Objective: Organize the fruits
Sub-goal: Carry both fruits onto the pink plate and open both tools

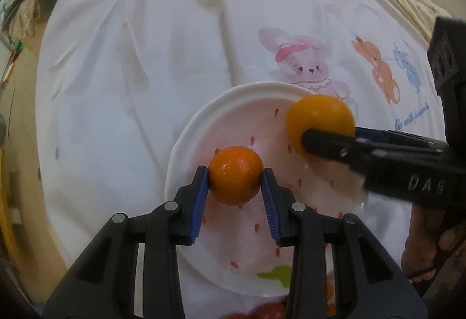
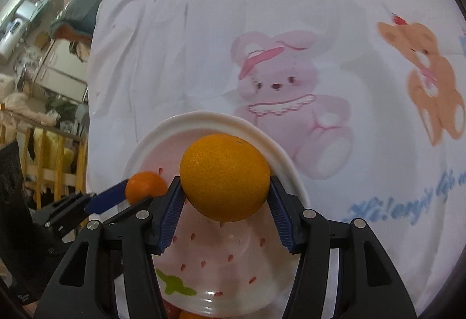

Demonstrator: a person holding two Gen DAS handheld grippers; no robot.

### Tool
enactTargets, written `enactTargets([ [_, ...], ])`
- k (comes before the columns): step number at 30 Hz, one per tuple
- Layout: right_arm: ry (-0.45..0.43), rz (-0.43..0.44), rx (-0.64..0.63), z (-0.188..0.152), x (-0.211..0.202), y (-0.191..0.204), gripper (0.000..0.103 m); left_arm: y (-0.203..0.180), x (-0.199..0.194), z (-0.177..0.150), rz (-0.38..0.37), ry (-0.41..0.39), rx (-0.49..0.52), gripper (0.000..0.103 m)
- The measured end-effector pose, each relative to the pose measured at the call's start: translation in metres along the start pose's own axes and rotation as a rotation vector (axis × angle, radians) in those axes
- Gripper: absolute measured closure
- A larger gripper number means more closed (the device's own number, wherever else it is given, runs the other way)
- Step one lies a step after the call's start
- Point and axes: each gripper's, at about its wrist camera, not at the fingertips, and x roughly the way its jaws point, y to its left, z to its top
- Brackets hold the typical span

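step in hand: placement. left tongs [image 1: 235,182] clench the small orange [image 1: 235,175], right tongs [image 2: 225,193] the large orange [image 2: 224,177], over the plate [image 1: 186,138]. next: lower, then release.

Small deep-orange fruit [image 1: 235,175], round and glossy, clamped on both sides between blue ribbed pads over the middle of a white plate [image 1: 186,141] patterned with red seed marks and a green leaf. Larger, paler yellow-orange fruit [image 2: 224,177], dimpled and slightly oval, likewise pinched between blue pads above the plate's far rim, apart from the small one, up and right of it in the left view.
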Motion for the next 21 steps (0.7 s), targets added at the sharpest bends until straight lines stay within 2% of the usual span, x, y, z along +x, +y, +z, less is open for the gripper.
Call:
enactTargets([
  [10,0.008,0.036,0.017,0.0018,0.0033,0.0004,0.041,0.0052,0.0063,0.0043,-0.021,0.027,-0.046,0.069],
  [21,0.023,0.061,0.058,0.0054,0.0066,-0.0019,0.04,0.008,0.0065,0.0034,-0.023,0.033,-0.041,0.067],
])
